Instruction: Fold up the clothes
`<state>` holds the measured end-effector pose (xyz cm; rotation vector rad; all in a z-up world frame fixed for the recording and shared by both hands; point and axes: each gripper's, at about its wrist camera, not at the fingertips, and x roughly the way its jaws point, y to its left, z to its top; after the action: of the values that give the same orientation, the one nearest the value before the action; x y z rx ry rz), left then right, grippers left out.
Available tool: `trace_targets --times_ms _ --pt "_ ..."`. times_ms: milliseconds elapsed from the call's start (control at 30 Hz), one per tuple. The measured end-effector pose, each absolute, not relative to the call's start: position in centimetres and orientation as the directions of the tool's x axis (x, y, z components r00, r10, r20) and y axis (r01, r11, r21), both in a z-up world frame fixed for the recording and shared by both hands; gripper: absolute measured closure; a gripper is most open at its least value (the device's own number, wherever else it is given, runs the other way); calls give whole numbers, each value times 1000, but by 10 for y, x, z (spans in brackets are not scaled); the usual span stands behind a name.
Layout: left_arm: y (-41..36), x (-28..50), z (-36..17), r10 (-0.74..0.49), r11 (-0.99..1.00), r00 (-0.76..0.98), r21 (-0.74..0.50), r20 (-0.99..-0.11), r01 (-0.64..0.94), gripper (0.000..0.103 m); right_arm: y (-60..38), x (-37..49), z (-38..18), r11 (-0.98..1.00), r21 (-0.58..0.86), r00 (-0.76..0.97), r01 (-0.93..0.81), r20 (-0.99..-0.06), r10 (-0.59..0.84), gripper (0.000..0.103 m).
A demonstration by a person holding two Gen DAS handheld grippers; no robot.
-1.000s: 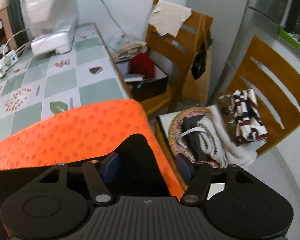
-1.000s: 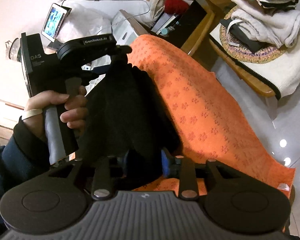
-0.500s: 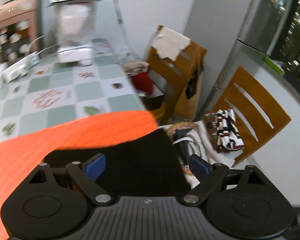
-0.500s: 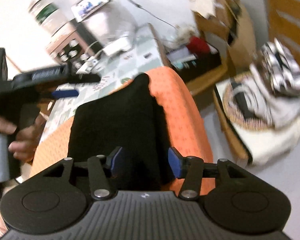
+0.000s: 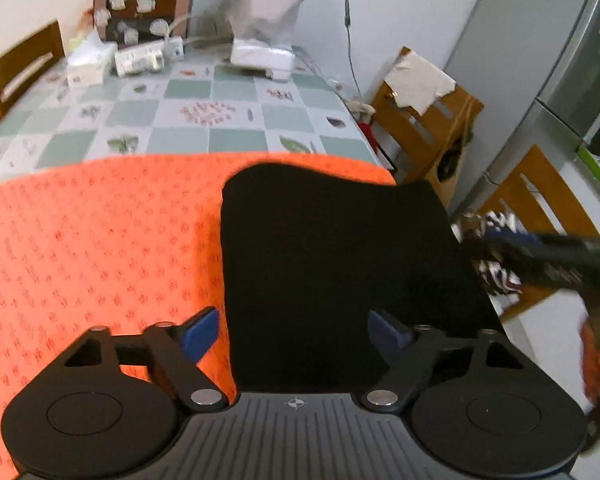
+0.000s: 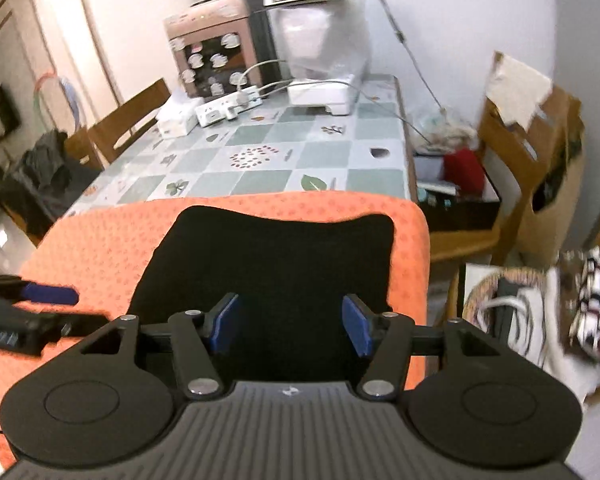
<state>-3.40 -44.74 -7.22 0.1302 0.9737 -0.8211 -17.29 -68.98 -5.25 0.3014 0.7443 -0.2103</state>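
A black garment (image 5: pixel 332 264) lies folded flat on the right part of an orange mat (image 5: pixel 100 248) spread over the table. My left gripper (image 5: pixel 294 336) hovers above the garment's near edge; its jaws are closing, with nothing pinched between the blue pads. In the right wrist view the same black garment (image 6: pixel 268 256) rests on the orange mat (image 6: pixel 112 232). My right gripper (image 6: pixel 290 326) hangs over it, jaws opening, its pads clear of the cloth. The blurred right gripper (image 5: pixel 512 244) shows at the garment's right edge, and the left gripper (image 6: pixel 40 304) at the left.
The checkered tablecloth (image 6: pixel 300 152) carries a power strip (image 6: pixel 232 106), a white box (image 6: pixel 178 120) and a wrapped appliance (image 6: pixel 324 64) at the back. Wooden chairs stand right of the table. One chair holds a pile of clothes with a striped top (image 6: pixel 596 300).
Both grippers have let go of the black garment and drawn back and upward. The garment, held bunched between them before, now lies flat on the mat. The right gripper has rolled upright.
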Motion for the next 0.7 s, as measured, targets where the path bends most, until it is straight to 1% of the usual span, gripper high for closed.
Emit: trace_targets --times_ms 33,67,133,167,200,333,467,600,700 --pt "-445 -34 -76 -562 697 282 -262 -777 668 34 -689 -166 -55 940 176 712 291 -697 -90 40" --pt "-443 -36 -79 -568 691 270 -272 -778 669 37 -689 -160 -58 944 156 704 290 -703 -100 40" --pt "-442 -38 -87 -571 679 246 -282 -783 678 52 -688 -146 -65 949 118 687 291 -716 -122 41" --pt "-443 -40 -92 -569 671 234 -282 -788 685 57 -690 -139 -71 950 101 675 295 -726 -132 41" --pt "-446 -41 -99 -556 670 226 -270 -800 692 64 -692 -133 -77 950 94 661 297 -738 -134 41" --pt "-450 -45 -117 -538 662 230 -237 -811 711 65 -696 -120 -102 948 69 622 310 -769 -148 42" --pt "-448 -41 -116 -544 659 207 -261 -813 705 65 -696 -113 -124 954 47 591 297 -794 -145 43" --pt "-444 -45 -99 -564 644 209 -267 -799 717 65 -697 -108 -111 953 57 597 297 -790 -139 46" --pt "-443 -52 -94 -568 624 196 -263 -799 736 65 -704 -104 -96 949 77 627 305 -766 -139 46"
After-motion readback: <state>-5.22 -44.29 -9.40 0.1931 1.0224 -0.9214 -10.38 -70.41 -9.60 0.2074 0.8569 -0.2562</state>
